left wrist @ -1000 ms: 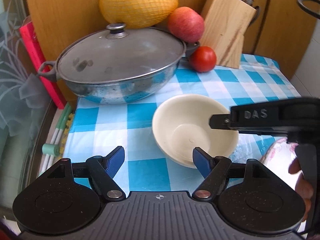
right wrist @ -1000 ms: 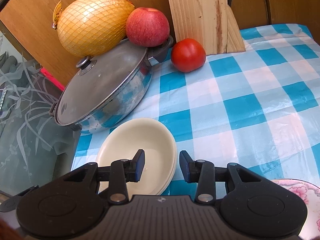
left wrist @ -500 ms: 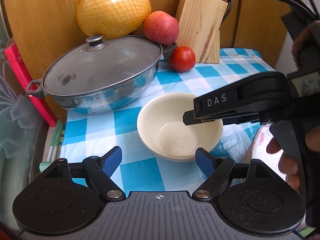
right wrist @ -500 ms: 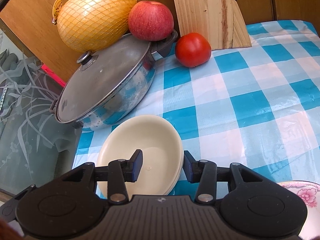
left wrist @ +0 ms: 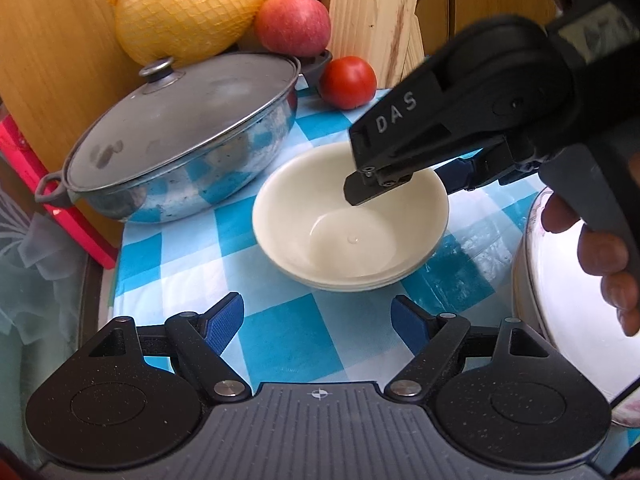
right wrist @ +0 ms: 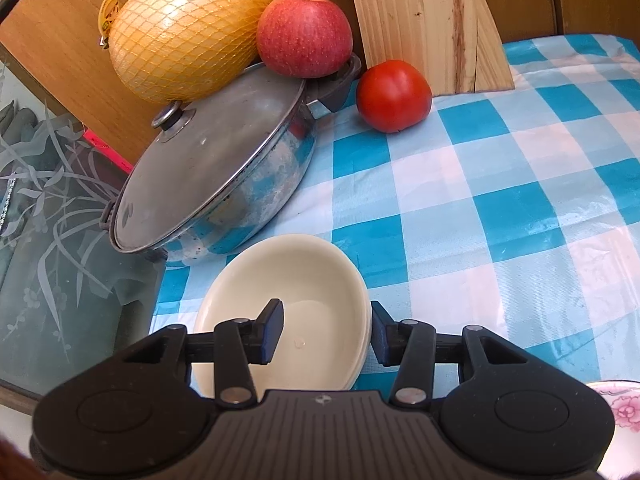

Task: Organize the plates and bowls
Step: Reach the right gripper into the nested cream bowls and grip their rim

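Note:
A stack of cream bowls sits on the blue checked tablecloth, close to the table's left edge. My right gripper straddles the stack's right rim: one finger hangs inside the top bowl and the other stands outside it, with the pads clear of the rim. In the left wrist view the same right gripper reaches in from the right, a hand on its grip. My left gripper hovers open just in front of the stack with nothing between its fingers. A white floral plate lies at the right.
A lidded steel pot stands just behind the bowls. A netted pomelo and an apple rest behind it. A tomato and a wooden knife block stand at the back. Frosted glass borders the table's left edge.
The left gripper has rolled and sunk closer to the bowls, opening slightly wider. The right gripper's jaws have spread a little around the bowl rim; the bowls stay put.

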